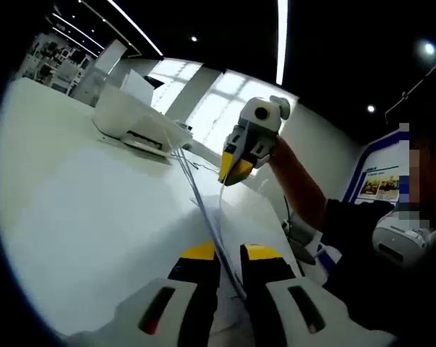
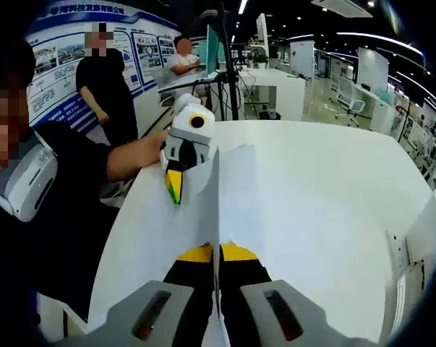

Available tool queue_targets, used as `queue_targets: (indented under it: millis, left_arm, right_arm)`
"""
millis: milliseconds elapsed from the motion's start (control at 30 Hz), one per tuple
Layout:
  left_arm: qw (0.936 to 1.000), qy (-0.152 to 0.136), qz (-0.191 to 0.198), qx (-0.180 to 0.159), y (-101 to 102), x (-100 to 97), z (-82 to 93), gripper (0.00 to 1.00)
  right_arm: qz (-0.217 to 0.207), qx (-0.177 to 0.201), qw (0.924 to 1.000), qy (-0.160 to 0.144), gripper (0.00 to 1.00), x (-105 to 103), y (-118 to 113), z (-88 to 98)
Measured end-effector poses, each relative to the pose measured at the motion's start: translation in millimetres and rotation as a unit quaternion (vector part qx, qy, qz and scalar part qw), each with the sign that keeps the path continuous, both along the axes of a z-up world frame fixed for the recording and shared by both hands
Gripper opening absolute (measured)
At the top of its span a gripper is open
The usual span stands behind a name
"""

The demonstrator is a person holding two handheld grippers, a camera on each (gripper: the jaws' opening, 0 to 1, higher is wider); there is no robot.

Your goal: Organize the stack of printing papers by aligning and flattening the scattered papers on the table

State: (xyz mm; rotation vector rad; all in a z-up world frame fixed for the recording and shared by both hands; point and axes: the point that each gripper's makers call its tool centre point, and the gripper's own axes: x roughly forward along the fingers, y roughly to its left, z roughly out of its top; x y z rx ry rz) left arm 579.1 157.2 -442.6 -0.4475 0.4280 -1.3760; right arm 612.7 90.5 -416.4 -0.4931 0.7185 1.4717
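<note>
The thin stack of white printing papers (image 2: 218, 195) stands on edge above the white table (image 2: 311, 217), seen almost edge-on in both views, its sheets fanning a little at the far end. In the right gripper view the right gripper (image 2: 218, 254), white-bodied with black jaws and yellow tips, has its jaws drawn close on the near edge of the sheets, the paper rising straight from the narrow slit between them. The left gripper (image 2: 176, 188) comes in from the left of that view, held by a person's hand (image 2: 149, 148), its yellow tips at the side of the stack further along. In the left gripper view the left gripper (image 1: 229, 254) likewise pinches the paper edge (image 1: 207, 217) between nearly closed jaws, and the right gripper (image 1: 236, 168) meets the stack at its far end. Beyond, a white desktop printer (image 1: 134, 119) sits on the table, well apart from the papers.
</note>
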Motion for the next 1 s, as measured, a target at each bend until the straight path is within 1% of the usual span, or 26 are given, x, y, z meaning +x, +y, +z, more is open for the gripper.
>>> queue_targets:
  millis: [200,600,733,900,1000]
  left_arm:
    - [1.0000,-0.001,-0.001,0.000,0,-0.2,-0.2,0.16]
    - [1.0000,-0.002,-0.001,0.002,-1,-2.5,-0.6,0.16]
    - [1.0000,-0.002,-0.001,0.002,-2,-3.9,-0.3,0.16]
    - [1.0000,-0.002,-0.001,0.003,-1,-3.5,-0.4,0.16]
    - [1.0000,-0.002,-0.001,0.005,-1,-2.6,-0.9,0.16]
  right_arm:
    - [0.007,0.001,0.9999,0.010,0.00,-8,11,-8.3]
    - [0.020,0.022,0.9989,0.037,0.00,-19,33,-20.4]
    - [0.021,0.033,0.9984,0.042,0.00,-18,42,-21.8]
    - [0.029,0.036,0.9981,0.040,0.00,-20,52,-24.2]
    - [0.038,0.026,0.9987,0.023,0.00,-18,53,-26.7]
